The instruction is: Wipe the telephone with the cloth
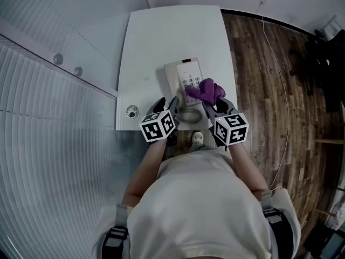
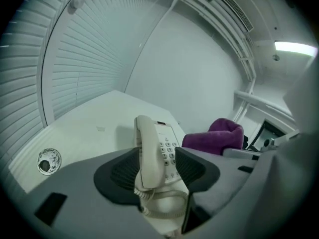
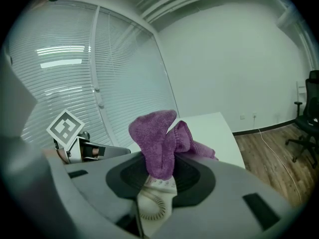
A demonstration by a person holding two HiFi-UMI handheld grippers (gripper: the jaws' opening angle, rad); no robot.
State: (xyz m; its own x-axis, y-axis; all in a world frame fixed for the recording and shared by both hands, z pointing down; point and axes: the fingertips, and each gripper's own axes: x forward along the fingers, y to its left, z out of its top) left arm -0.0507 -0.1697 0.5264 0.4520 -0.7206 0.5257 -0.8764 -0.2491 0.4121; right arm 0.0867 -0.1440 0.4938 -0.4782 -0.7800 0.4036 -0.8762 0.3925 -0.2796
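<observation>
A cream telephone lies on the white table, its coiled cord at the near end. In the left gripper view the handset stands between the pads of my left gripper, with a gap on the keypad side, so the jaws are open around it. My right gripper is shut on a purple cloth, which rests on the phone's keypad side. In the head view the left gripper and right gripper sit side by side at the phone's near end.
A small round metal object lies near the table's front left corner. Window blinds run along the left. Wooden floor with a thin cable lies to the right, and a black chair stands far right.
</observation>
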